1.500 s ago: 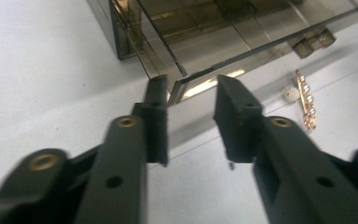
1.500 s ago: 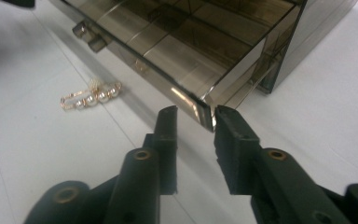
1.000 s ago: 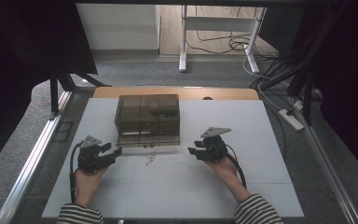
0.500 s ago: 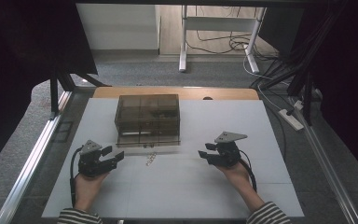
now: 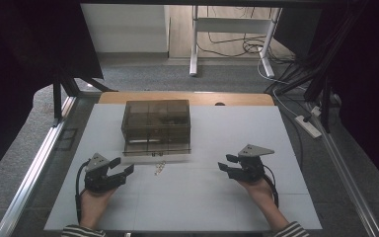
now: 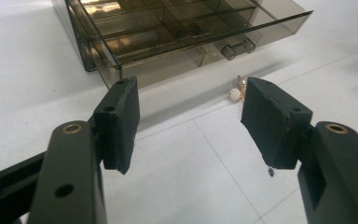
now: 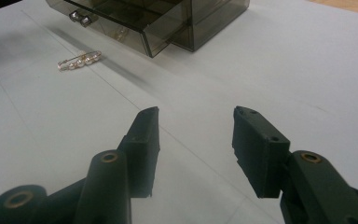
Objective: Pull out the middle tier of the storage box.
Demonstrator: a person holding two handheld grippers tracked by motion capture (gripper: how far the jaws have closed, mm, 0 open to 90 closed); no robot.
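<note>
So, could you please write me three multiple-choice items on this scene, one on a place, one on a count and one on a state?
1. Where does the pearl brooch lie?
A. on the table just in front of the smoky drawer box
B. inside the top drawer
C. between the jaws of the right hand-held gripper

2. How many pearls sit on the brooch?
A. one
B. four
C. nine

3. How does the box's bottom drawer stand?
A. taken out and laid aside
B. pulled partly out
C. pushed fully in

Answers: 1 A, the high view shows it on the white table beside the drawer front; 2 B, the right gripper view shows a row of four; 3 B, its front juts past the box in both gripper views.
</note>
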